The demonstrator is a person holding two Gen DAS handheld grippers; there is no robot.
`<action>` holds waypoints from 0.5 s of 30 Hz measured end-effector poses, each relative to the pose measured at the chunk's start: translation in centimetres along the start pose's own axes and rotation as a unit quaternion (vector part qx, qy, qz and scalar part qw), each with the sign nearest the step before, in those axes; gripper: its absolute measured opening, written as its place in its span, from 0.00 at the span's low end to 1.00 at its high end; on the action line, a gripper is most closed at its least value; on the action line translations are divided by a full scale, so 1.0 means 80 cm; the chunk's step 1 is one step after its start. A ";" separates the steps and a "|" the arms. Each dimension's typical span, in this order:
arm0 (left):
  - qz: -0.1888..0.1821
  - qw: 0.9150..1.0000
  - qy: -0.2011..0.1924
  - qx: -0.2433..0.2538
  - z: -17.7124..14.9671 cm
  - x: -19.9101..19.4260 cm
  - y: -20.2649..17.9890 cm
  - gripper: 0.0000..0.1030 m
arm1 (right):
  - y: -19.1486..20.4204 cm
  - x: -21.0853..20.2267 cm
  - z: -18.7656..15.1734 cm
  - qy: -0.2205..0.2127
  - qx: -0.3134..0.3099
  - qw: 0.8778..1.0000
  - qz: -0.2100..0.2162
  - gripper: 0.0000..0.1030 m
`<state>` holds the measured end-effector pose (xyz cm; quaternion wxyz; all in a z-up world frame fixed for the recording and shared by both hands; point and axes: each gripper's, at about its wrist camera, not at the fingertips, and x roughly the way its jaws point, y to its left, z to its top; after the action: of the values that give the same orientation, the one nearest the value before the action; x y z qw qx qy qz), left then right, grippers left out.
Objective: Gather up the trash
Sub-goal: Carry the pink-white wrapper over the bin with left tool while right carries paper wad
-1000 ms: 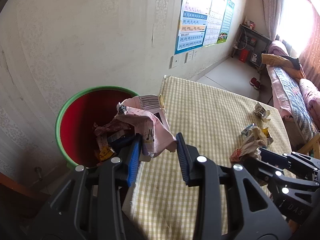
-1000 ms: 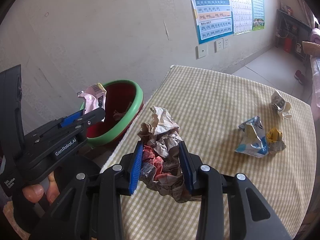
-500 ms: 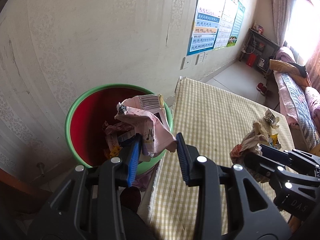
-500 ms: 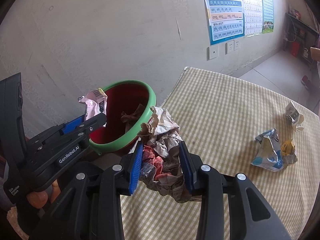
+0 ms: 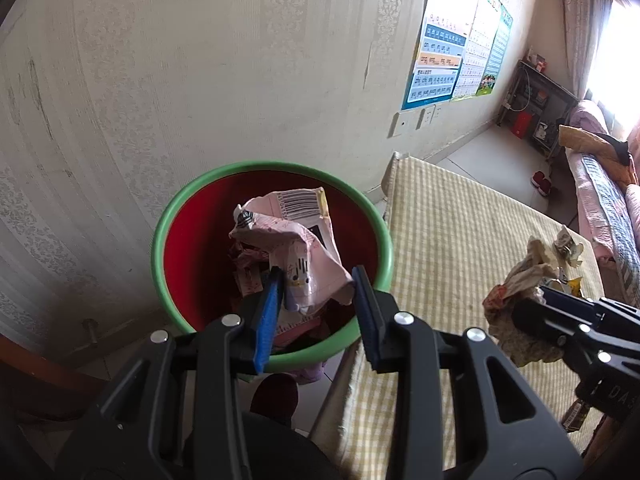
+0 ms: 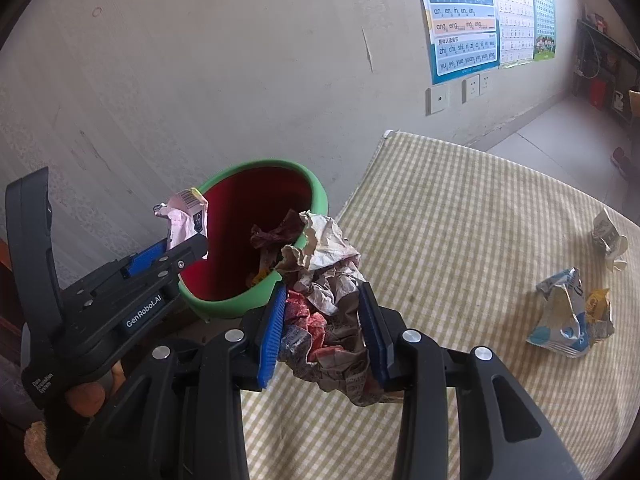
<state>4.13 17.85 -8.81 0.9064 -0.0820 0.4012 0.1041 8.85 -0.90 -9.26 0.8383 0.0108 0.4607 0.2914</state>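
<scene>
- left gripper: fingers clenched on a pink wrapper, barcode end pointing up and away from the fingers. the wrapper hangs over the open mouth of the red bin with the green rim; from the left wrist view the bin's hollow lies straight beyond and below the fingertips.
- right gripper: fingers clenched on a crumpled paper wad, brown and red, bulging up and down out of the fingers. this wad sits over the checked tabletop, near the edge; the bin lies ahead and to the left of the fingers, its rim just beyond the wad's top in the right wrist view.
- key relation: left hand is the nearer one, already above the bin opening; right hand looks short of the rim, though depth is hard to read here.
- judgement: left load could be let go where it is; right load needs carrying further left, past the rim, first.
- risk, as a guess: the two grippers are close side by side, so crowding at the rim is possible.
- left on the tabletop: a blue-white packet with a yellow scrap beside it, and a small white crumple further off, all well apart from both grippers.
</scene>
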 end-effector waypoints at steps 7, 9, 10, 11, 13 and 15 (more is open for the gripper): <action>0.014 1.000 -0.002 0.000 0.011 0.008 0.013 0.33 | 0.010 0.006 0.014 -0.007 -0.005 1.000 0.012 0.36; 0.016 1.000 -0.003 -0.001 0.014 0.010 0.018 0.33 | 0.014 0.009 0.018 -0.008 -0.006 1.000 0.016 0.36; 0.016 1.000 -0.003 -0.002 0.016 0.011 0.020 0.33 | 0.015 0.009 0.020 -0.008 -0.006 1.000 0.017 0.36; 0.018 1.000 -0.003 -0.003 0.017 0.011 0.022 0.33 | 0.017 0.010 0.022 -0.010 -0.006 1.000 0.018 0.36; 0.022 1.000 -0.002 -0.001 0.020 0.013 0.027 0.33 | 0.018 0.011 0.027 -0.012 -0.003 1.000 0.022 0.36; 0.026 1.000 -0.002 0.001 0.022 0.015 0.031 0.33 | 0.019 0.013 0.032 -0.014 0.002 1.000 0.028 0.36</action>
<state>5.52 20.79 -8.67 0.9040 -0.0705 0.4019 0.1278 10.55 1.48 -8.14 0.8360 0.0293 0.4490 0.3140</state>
